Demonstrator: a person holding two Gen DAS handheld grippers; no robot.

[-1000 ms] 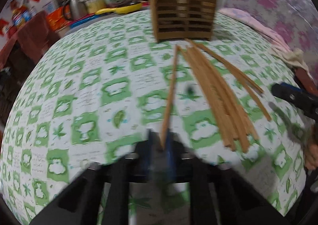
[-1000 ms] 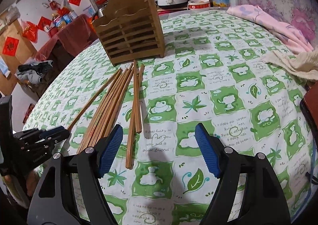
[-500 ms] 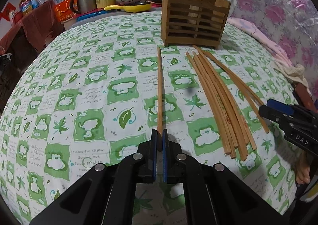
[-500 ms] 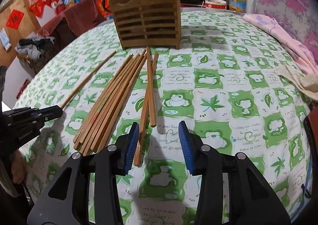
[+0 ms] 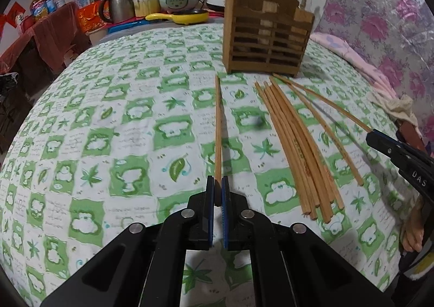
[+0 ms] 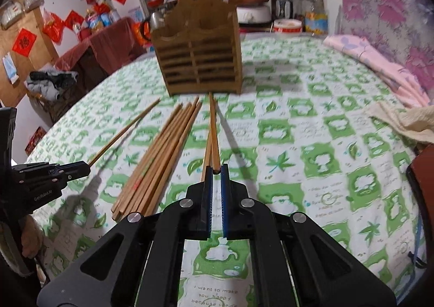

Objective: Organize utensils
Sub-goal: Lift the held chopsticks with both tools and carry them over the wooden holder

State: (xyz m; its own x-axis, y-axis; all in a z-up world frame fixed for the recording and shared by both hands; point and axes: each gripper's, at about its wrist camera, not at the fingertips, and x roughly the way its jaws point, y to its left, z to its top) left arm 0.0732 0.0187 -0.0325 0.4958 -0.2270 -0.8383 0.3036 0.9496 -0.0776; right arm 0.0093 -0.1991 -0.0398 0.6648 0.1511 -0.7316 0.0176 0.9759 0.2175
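A single long wooden chopstick [image 5: 218,128] has its near end clamped in the left gripper [image 5: 217,193]. The right gripper [image 6: 215,171] has just closed on another brown chopstick [image 6: 214,131]. A loose chopstick bundle [image 5: 295,144] lies between them on the green-checked desk [image 5: 122,144]; the slatted wooden holder [image 5: 267,41] stands beyond.

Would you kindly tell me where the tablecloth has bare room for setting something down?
Free: the wide stretch left of the single chopstick, and the cloth right of the chopstick pair up to the towel. Crowded: the chopstick bundle before the wooden holder.
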